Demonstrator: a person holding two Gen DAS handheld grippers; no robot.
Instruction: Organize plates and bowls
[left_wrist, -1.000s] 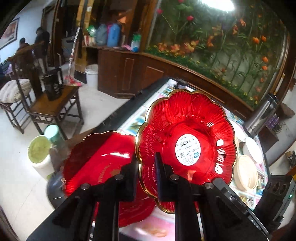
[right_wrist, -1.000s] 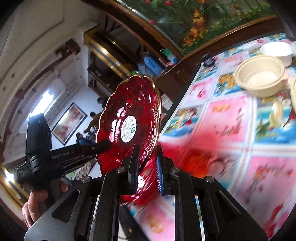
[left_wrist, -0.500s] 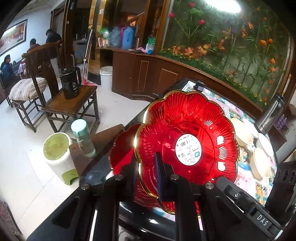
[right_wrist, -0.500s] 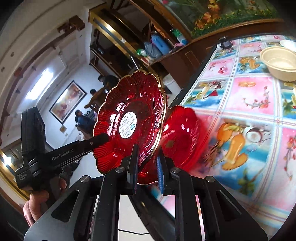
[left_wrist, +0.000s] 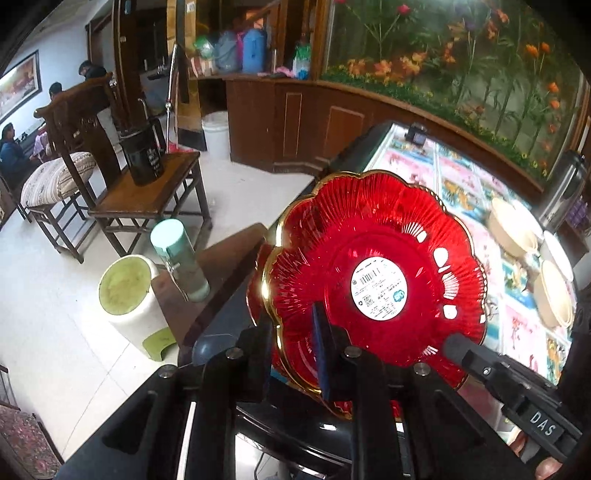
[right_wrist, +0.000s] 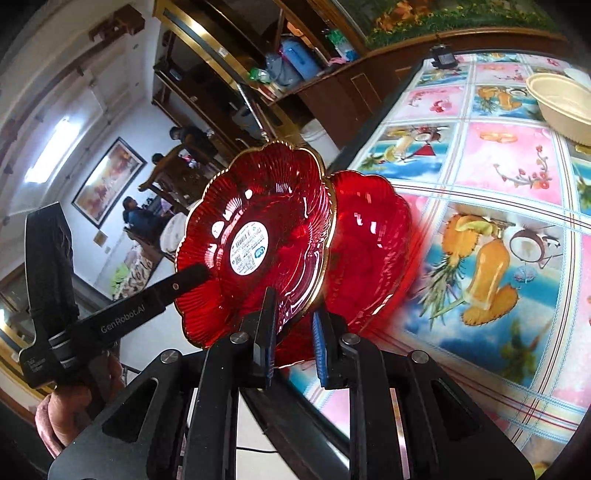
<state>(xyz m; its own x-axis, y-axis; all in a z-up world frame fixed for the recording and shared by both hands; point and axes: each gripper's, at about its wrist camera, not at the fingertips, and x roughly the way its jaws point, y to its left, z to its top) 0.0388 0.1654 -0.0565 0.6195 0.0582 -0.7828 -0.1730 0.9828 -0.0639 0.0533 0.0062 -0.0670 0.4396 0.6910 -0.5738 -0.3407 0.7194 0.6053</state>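
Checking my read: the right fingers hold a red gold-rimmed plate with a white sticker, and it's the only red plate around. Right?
Not the only one: a second red plate shows just behind it in the right wrist view. The rest holds: the right fingers grip a red gold-rimmed plate with a white sticker.

A restaurant dining hall, by the looks of it: carved wooden chairs (left_wrist: 70, 147), a dark wood service counter (left_wrist: 295, 122), a flower mural (left_wrist: 461, 55), people seated (left_wrist: 11, 151) at back, bright fruit-print desk cover (right_wrist: 480, 206).
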